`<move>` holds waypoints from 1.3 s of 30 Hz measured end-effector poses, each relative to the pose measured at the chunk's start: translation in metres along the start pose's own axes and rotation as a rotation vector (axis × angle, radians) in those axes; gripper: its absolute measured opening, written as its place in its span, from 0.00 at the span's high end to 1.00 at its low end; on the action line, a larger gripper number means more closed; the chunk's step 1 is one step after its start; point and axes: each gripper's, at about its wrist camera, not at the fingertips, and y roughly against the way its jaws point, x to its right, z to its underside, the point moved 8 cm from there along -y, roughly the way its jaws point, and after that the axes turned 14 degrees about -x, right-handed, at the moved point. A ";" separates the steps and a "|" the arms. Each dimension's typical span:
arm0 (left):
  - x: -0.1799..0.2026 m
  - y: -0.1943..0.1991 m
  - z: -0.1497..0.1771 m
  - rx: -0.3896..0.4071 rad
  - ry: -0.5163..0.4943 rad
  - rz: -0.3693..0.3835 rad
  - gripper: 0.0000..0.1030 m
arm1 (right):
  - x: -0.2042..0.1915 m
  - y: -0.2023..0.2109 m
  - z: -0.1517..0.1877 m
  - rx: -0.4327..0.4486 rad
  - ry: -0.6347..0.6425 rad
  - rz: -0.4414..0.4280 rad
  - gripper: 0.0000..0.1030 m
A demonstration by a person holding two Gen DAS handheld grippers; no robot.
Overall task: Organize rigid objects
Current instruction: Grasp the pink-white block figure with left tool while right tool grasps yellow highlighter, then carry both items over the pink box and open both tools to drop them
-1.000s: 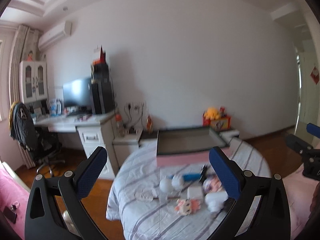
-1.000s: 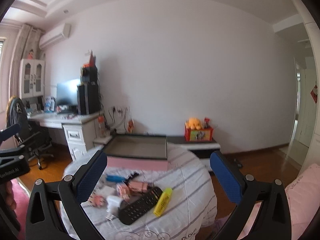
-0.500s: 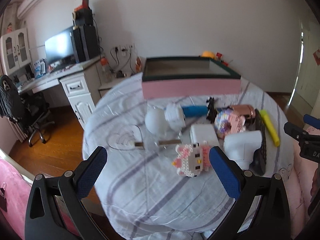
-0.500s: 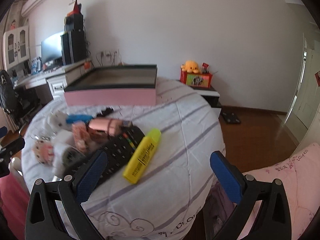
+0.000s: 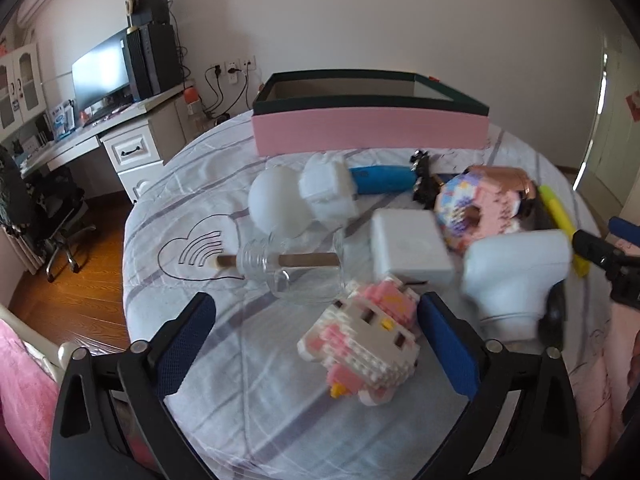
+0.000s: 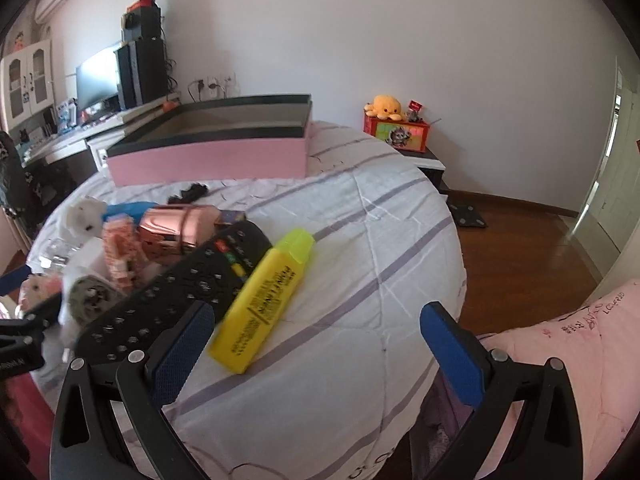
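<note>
Left wrist view, left tool (image 5: 316, 338) gaping wide, brick toy (image 5: 366, 354) lying between its fingers, right tool (image 6: 316, 344) spreading empty, highlighter (image 6: 266, 300) at 11 o'clock, box (image 5: 370, 122) sitting at 12.

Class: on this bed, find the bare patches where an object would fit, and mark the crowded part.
Free: the sheet right of the yellow highlighter, and the heart drawing left of the glass bottle. Crowded: from the remote back to the pink box.

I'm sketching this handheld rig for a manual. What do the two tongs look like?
Both the left tongs and right tongs look alike: black plastic frames with triangular cut-outs and silver screws, each finger tipped with a blue textured pad. No cables or sleeves show.
</note>
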 end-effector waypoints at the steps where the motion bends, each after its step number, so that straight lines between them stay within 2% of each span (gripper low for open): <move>1: -0.004 -0.001 0.000 -0.008 0.006 0.019 0.06 | 0.000 -0.002 0.000 -0.004 0.001 -0.006 0.00; 3: -0.008 -0.003 0.001 -0.009 0.025 0.051 0.08 | 0.000 -0.008 -0.002 -0.016 0.011 -0.015 0.03; 6: -0.006 -0.005 0.002 -0.002 0.013 0.046 0.06 | -0.002 -0.020 -0.004 -0.037 0.029 -0.013 0.19; 7: -0.006 -0.006 0.002 -0.001 0.015 0.048 0.05 | -0.003 -0.023 -0.005 -0.041 0.036 -0.021 0.27; 12: -0.005 -0.007 0.002 0.034 -0.004 0.044 0.06 | -0.003 -0.030 -0.012 -0.045 0.060 -0.035 0.31; 15: -0.002 -0.002 0.002 0.060 -0.030 0.062 0.19 | -0.005 -0.030 -0.015 -0.041 0.084 -0.063 0.46; 16: -0.001 -0.001 0.001 0.068 -0.037 0.066 0.26 | -0.006 -0.030 -0.015 -0.041 0.088 -0.073 0.55; 17: 0.000 0.000 0.001 0.068 -0.046 0.071 0.33 | -0.006 -0.029 -0.016 -0.040 0.090 -0.081 0.71; 18: 0.002 0.000 0.001 0.067 -0.060 0.088 0.36 | -0.006 -0.029 -0.017 -0.038 0.089 -0.091 0.74; 20: 0.002 0.002 0.000 0.070 -0.070 0.097 0.52 | -0.005 -0.029 -0.017 -0.040 0.081 -0.113 0.74; 22: 0.003 0.004 0.000 0.068 -0.080 0.106 0.59 | -0.003 -0.028 -0.016 -0.039 0.072 -0.128 0.74; 30: 0.004 0.012 0.001 0.054 -0.094 0.129 0.59 | -0.001 -0.018 -0.019 -0.022 0.056 -0.162 0.74; 39: 0.008 0.041 -0.013 0.103 -0.127 0.154 0.59 | -0.006 0.000 -0.034 0.022 0.071 -0.193 0.74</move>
